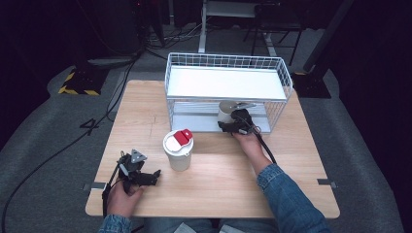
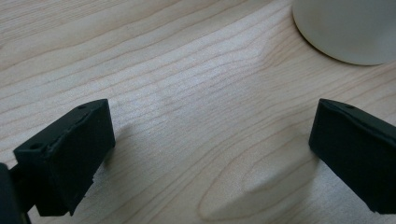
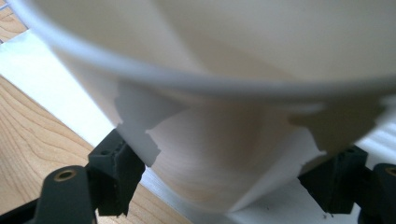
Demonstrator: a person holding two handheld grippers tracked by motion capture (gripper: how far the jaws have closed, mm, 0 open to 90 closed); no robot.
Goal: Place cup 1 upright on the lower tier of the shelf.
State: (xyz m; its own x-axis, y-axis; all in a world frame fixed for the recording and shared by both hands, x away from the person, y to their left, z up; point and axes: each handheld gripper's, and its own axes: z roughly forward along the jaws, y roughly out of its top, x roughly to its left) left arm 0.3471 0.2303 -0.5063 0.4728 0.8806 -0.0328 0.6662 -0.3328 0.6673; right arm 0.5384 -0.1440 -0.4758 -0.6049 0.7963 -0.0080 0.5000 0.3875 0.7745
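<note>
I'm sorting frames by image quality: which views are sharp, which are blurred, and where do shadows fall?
High view: room dark, table evenly lit, slightly soft. Left gripper view: wood grain crisp, soft shadows beside each jaw. Right gripper view: the paper cup is so close it blurs, its rim most of all.

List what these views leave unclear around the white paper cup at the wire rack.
- High view: the right gripper and hand cover the white paper cup, hiding its base and the jaws' contact.
- Right gripper view: cup blurred, too close; grip unclear.
- Left gripper view: the lidded cup is cut off by the top edge.
</note>
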